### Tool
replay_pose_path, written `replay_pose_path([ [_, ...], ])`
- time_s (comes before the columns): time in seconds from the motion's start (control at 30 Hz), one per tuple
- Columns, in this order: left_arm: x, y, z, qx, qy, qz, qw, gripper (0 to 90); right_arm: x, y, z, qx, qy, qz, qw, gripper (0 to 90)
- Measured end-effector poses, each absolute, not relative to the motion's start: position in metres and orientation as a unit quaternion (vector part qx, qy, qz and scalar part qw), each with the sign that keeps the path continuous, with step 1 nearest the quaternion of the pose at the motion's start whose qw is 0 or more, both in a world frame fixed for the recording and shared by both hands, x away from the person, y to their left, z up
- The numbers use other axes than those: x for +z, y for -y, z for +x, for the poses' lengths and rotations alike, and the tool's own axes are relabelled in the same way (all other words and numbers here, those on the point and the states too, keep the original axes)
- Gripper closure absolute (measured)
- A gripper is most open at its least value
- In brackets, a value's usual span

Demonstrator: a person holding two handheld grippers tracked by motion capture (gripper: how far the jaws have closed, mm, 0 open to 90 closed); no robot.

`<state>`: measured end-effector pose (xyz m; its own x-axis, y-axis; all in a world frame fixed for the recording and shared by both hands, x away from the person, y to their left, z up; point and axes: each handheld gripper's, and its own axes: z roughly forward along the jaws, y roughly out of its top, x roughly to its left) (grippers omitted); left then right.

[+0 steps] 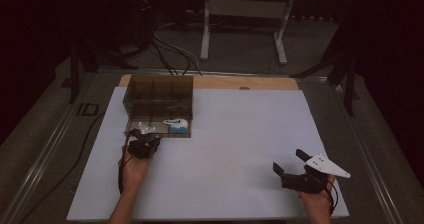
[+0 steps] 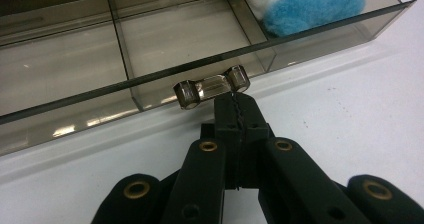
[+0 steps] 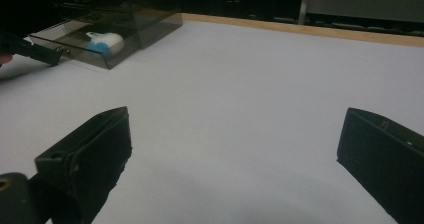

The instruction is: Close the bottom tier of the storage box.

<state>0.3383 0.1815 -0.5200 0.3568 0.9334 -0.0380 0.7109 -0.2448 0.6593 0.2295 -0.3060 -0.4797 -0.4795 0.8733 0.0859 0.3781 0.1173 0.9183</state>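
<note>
A smoked clear cabinet (image 1: 157, 95) stands at the table's far left, its bottom drawer (image 1: 134, 128) pulled out toward me. A blue and white plush item (image 1: 176, 125) lies in the drawer's right compartment (image 2: 310, 6). My left gripper (image 2: 235, 98) is shut, its tips pinching the right part of the clear drawer handle (image 2: 210, 88); in the high view the left gripper (image 1: 146, 135) sits at the drawer front. My right gripper (image 1: 290, 162) rests open at the near right of the table, with nothing between its jaws (image 3: 235, 154).
The white table sheet (image 1: 235, 134) lies between the two grippers. The drawer's other compartments (image 2: 175, 34) hold nothing. A wooden strip (image 1: 250, 82) edges the table's far side. Cables and a white stand's legs (image 1: 205, 29) are on the floor beyond.
</note>
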Motion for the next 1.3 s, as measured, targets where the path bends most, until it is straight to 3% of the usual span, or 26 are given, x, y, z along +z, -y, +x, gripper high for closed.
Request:
replay_pose_path([
  [1.3, -0.523, -0.175, 0.351, 0.202, -0.552, 0.75, 0.304, 90.0, -0.48, 0.305, 0.23, 0.494, -0.704, 0.445, 0.25, 1.3],
])
